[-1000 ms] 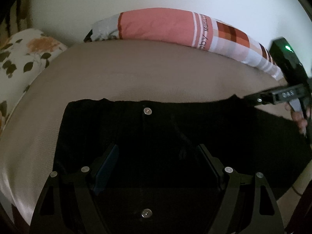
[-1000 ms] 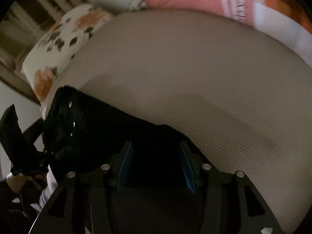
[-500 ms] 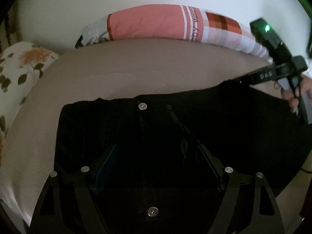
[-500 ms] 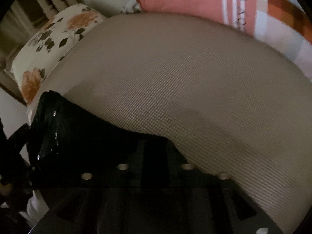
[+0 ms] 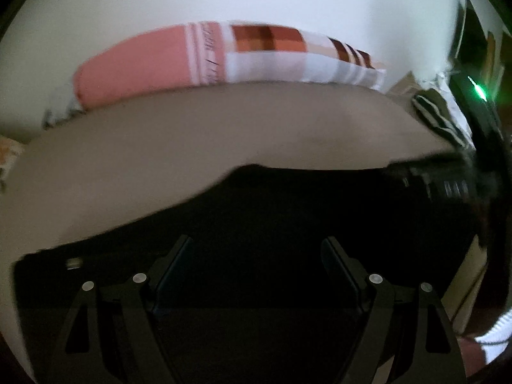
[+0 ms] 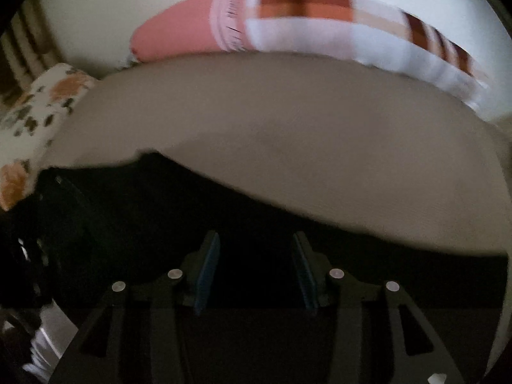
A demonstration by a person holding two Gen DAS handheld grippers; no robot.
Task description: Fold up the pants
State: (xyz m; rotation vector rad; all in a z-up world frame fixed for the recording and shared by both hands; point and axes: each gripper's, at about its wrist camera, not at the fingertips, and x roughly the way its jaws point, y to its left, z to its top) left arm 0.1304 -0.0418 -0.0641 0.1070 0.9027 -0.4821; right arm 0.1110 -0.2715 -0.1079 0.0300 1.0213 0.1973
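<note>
Black pants (image 5: 288, 211) lie flat on the beige bed (image 5: 224, 128), filling the lower half of the left wrist view. They also fill the lower left of the right wrist view (image 6: 144, 211). My left gripper (image 5: 257, 256) is open just above the black cloth. My right gripper (image 6: 256, 246) is open over the pants near their far edge. The right gripper's body with a green light (image 5: 476, 102) shows at the right edge of the left wrist view. Both views are motion blurred.
A pink, white and brown checked pillow (image 5: 224, 54) lies along the far side of the bed by a white wall. A floral pillow (image 6: 38, 115) sits at the left. Striped cloth (image 5: 438, 118) lies at the far right corner.
Both grippers have swung to the right over the pants. The waistband button has left the left wrist view. The right gripper's fingers, out of view half a second ago, show open again.
</note>
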